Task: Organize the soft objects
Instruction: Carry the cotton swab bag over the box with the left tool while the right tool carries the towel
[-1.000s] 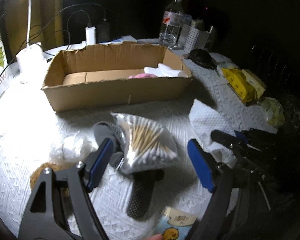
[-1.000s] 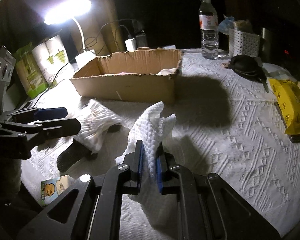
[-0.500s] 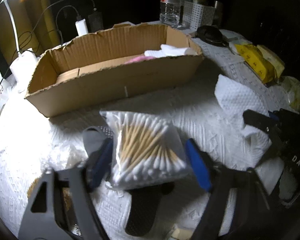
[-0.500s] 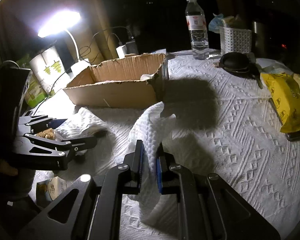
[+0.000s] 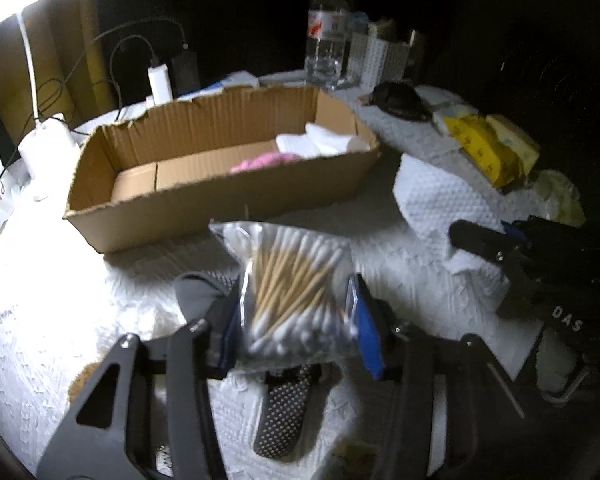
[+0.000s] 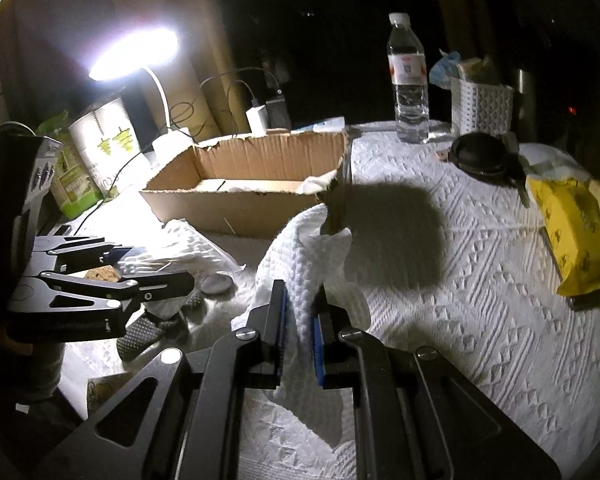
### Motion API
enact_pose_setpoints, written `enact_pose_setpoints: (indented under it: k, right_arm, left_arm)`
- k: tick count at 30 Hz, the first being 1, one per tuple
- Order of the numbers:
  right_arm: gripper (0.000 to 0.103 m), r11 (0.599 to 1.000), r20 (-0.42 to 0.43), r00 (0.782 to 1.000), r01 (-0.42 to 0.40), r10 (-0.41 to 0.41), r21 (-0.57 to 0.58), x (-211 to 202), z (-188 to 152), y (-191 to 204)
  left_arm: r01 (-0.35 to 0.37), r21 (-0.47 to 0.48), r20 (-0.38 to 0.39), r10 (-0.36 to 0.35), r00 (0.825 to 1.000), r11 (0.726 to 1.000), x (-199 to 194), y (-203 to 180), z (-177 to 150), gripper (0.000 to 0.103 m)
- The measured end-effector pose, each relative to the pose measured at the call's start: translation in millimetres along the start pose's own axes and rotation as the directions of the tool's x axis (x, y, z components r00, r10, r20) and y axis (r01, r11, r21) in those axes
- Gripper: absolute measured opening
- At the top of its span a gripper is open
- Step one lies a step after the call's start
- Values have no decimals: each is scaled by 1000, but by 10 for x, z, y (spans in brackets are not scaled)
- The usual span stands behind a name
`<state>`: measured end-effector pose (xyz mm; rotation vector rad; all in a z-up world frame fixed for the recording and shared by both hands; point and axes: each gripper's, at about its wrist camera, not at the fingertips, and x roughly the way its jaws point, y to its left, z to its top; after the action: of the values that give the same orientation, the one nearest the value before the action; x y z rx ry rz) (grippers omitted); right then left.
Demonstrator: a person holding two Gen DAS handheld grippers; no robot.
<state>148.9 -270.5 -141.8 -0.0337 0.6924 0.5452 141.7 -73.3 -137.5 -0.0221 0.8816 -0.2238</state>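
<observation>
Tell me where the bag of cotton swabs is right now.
In the left wrist view, the bag of cotton swabs sits low and central between the left gripper fingers, above a dotted dark sock, just before the cardboard box.

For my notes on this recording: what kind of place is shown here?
Probably a room at home, at night: a table under a white textured cloth, lit by a desk lamp, with a water bottle, a cardboard box and household clutter.
</observation>
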Motion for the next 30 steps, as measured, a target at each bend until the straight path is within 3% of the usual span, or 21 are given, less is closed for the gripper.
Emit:
enact_pose_setpoints:
  k: [15, 30]
  right_arm:
    - [12, 997, 43, 999, 10, -7, -71, -55, 370, 221]
    - [12, 992, 52, 999, 5, 1, -125, 85, 699, 291]
  left_arm:
    - [21, -26, 129, -17, 992, 999, -451, 246, 242, 49]
    - [5, -34, 192, 2, 981, 999, -575, 471, 507, 49]
